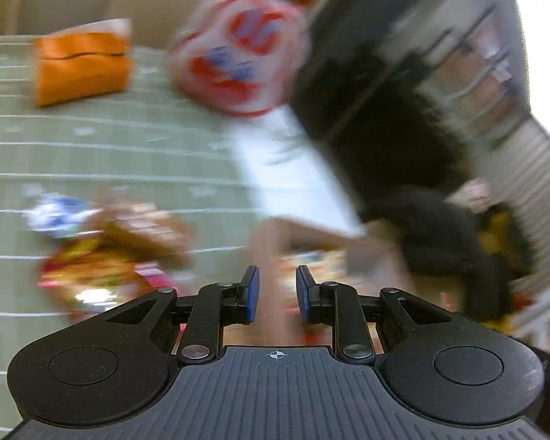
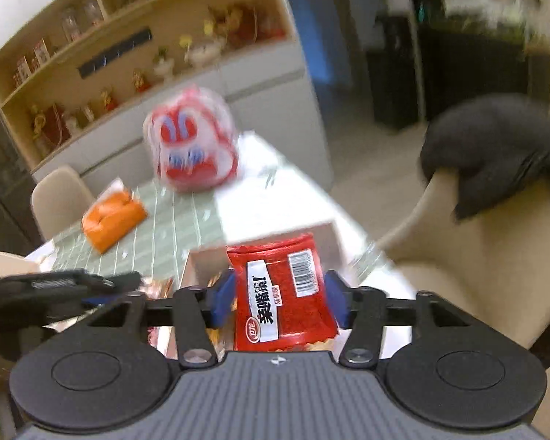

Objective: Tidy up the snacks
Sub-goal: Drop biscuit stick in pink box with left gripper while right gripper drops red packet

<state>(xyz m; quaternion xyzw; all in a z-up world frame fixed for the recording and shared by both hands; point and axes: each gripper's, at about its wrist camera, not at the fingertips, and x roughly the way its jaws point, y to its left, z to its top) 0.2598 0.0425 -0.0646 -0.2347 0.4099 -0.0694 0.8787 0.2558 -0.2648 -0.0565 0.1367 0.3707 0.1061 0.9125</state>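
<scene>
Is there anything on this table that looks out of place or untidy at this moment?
Yes. Several snack packets lie in a loose heap on the green tablecloth, not in the box. The right gripper has a red snack packet between its pads, above the box. Blur hides finer detail.

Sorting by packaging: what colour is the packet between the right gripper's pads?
Red packet, clearest in right wrist view.
</scene>
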